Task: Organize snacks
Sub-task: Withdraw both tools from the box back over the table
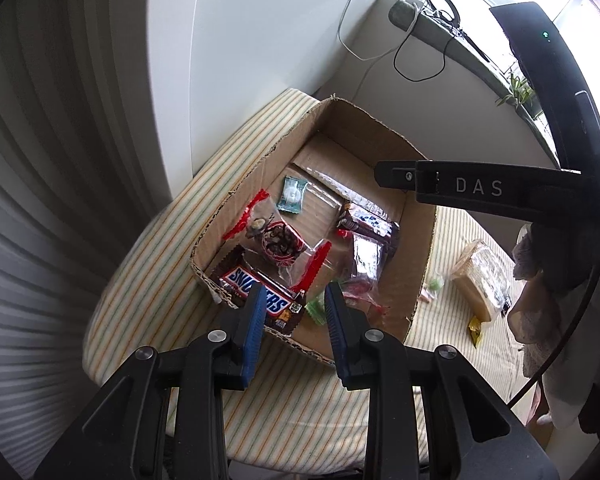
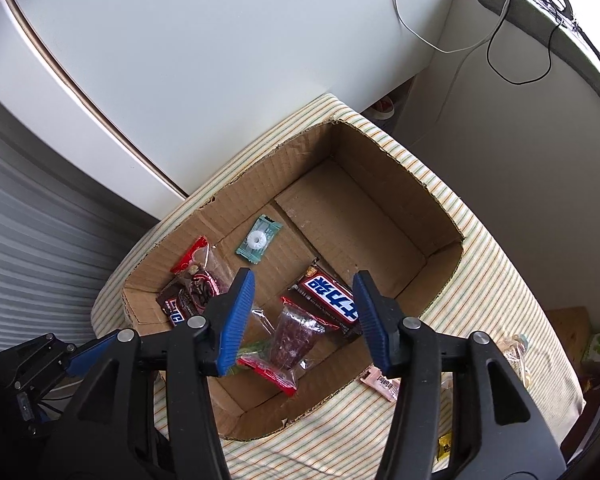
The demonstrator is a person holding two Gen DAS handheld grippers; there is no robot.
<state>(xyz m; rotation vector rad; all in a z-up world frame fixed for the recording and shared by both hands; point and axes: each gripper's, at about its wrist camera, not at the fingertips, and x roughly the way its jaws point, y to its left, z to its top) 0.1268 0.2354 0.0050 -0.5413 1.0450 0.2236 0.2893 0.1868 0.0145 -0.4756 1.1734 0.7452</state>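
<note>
A: Left gripper (image 1: 293, 294)?
B: Part open, empty, above Snickers bar (image 1: 256, 291) in cardboard box (image 1: 414, 298).
A: Right gripper (image 2: 303, 286)?
B: Part open, empty; clear red-ended packet (image 2: 290, 340) lying loose below the fingertips.

The box (image 2: 380, 184) is made of brown corrugated cardboard, matt, with rough, torn fluting exposed along its rim. The tabletop is covered by a striped woven cloth (image 2: 500, 280) of matt finish. The Snickers bar (image 1: 256, 294) is wrapped in glossy brown film, and the mint candy (image 2: 258, 240) is sealed in a shiny teal wrapper. The dried-fruit packet (image 2: 292, 336) is formed of clear, crinkled, reflective plastic with red edges. The fingers (image 2: 236, 316) are faced with ribbed blue pads set on matt black plastic, fastened by smooth metal rivets.
</note>
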